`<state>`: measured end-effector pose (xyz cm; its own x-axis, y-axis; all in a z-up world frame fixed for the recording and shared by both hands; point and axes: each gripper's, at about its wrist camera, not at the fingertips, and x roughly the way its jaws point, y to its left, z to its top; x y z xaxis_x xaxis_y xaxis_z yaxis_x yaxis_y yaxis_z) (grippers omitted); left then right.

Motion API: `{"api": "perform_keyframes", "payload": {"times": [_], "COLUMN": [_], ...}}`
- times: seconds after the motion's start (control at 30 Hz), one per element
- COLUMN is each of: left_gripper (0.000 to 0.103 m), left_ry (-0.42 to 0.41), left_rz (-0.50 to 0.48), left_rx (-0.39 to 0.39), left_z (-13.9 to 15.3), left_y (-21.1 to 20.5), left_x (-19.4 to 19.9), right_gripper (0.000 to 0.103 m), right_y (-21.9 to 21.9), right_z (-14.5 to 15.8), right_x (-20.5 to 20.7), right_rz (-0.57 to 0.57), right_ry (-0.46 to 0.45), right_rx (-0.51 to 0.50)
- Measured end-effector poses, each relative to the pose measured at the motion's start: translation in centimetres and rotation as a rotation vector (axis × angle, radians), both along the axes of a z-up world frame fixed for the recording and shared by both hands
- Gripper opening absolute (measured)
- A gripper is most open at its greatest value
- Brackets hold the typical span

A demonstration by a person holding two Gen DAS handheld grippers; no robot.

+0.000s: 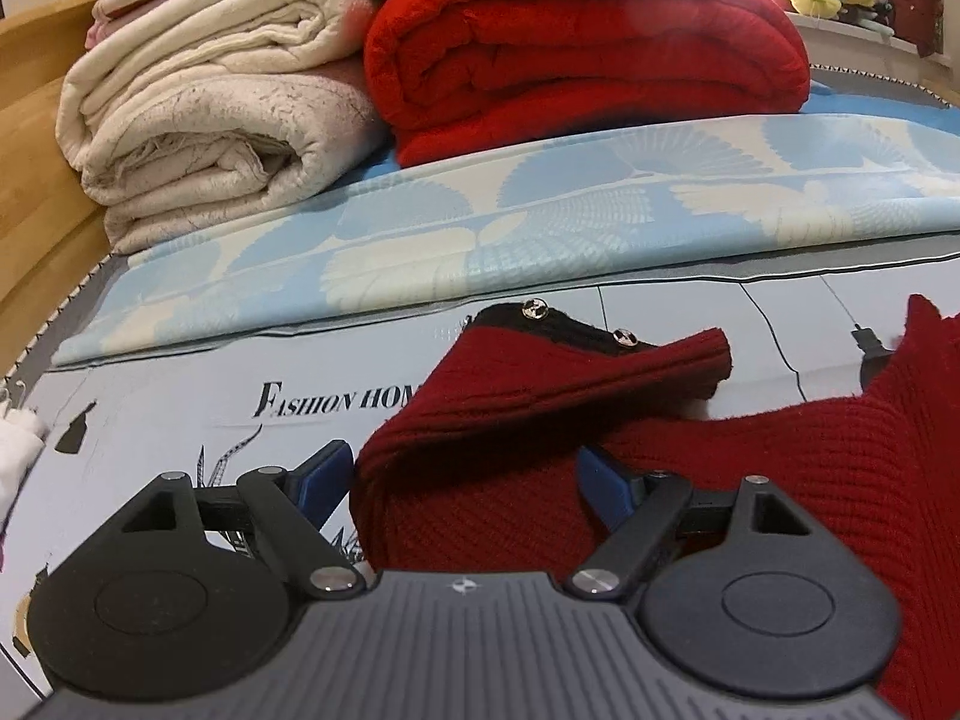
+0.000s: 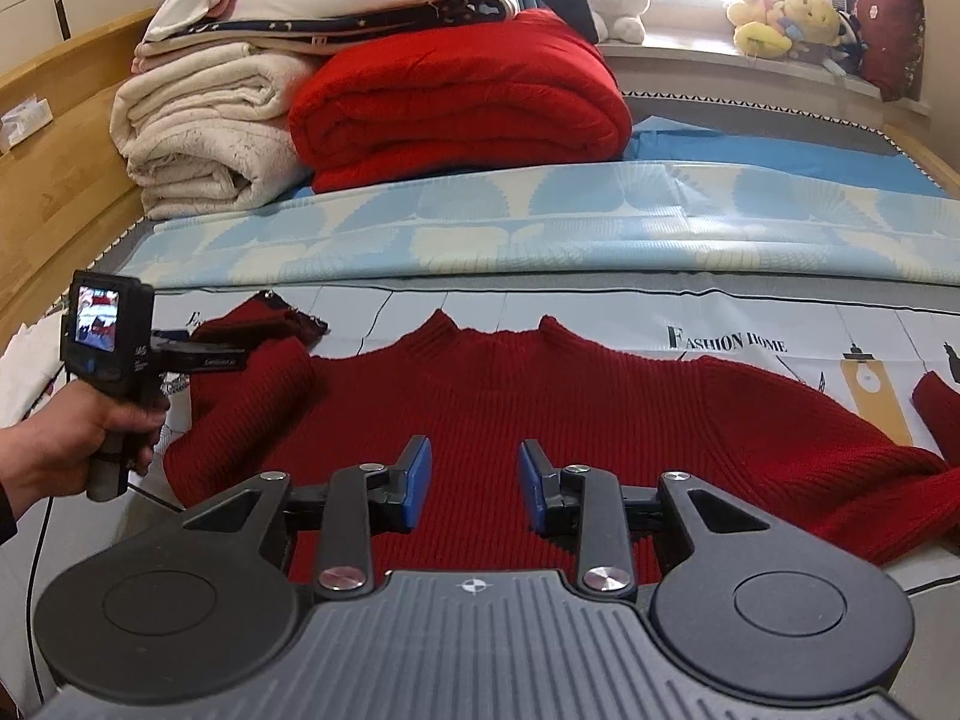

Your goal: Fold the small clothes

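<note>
A dark red ribbed sweater (image 2: 540, 408) lies flat on the grey printed sheet (image 2: 600, 312), collar toward the far side. Its left sleeve (image 1: 540, 396) is folded over on itself, and the black cuff with metal buttons (image 1: 576, 330) points away. My left gripper (image 1: 465, 480) stands wide open around the folded sleeve's near end, and its blue pads (image 1: 327, 474) do not press the knit. The right wrist view shows a hand (image 2: 72, 438) holding this left gripper (image 2: 198, 351) beside the sleeve. My right gripper (image 2: 474, 483) is open low over the sweater's front, with nothing pinched. The right sleeve (image 2: 936, 414) trails off at the right edge.
Folded cream blankets (image 2: 198, 138) and a folded red blanket (image 2: 462, 102) are stacked at the back on a blue patterned mat (image 2: 540, 228). A wooden bed frame (image 2: 54, 192) runs along the left. Plush toys (image 2: 792, 18) sit on the windowsill. White cloth (image 1: 15, 456) lies at the left edge.
</note>
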<state>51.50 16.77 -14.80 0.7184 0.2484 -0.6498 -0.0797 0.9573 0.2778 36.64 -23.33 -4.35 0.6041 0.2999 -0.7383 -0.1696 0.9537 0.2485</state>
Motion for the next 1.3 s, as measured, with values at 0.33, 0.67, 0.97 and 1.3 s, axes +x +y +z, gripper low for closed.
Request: {"api": "perform_keyframes", "payload": {"times": [0.33, 0.67, 0.97, 1.3], "left_gripper": [0.078, 0.063, 0.008, 0.0], "left_ry": [-0.023, -0.027, -0.008, 0.064], "left_rz": [0.016, 0.019, 0.014, -0.071], "left_rx": [-0.02, -0.022, -0.08, -0.216], "left_z": [0.8, 1.1, 3.1, 12.1], "left_y": [-0.3, -0.1, 1.2, -5.6], "left_x": [0.5, 0.4, -0.9, -11.5], "right_gripper": [0.034, 0.034, 0.034, 0.034], "right_y": [0.0, 0.2, 0.2, -0.5], "right_z": [-0.6, -0.7, -0.6, 0.3], "right_x": [-0.5, -0.5, -0.1, 0.1], "right_rz": [0.001, 0.013, 0.01, -0.009], "right_ry": [0.021, 0.019, 0.021, 0.05], "right_rx": [-0.018, -0.019, -0.025, 0.075]}}
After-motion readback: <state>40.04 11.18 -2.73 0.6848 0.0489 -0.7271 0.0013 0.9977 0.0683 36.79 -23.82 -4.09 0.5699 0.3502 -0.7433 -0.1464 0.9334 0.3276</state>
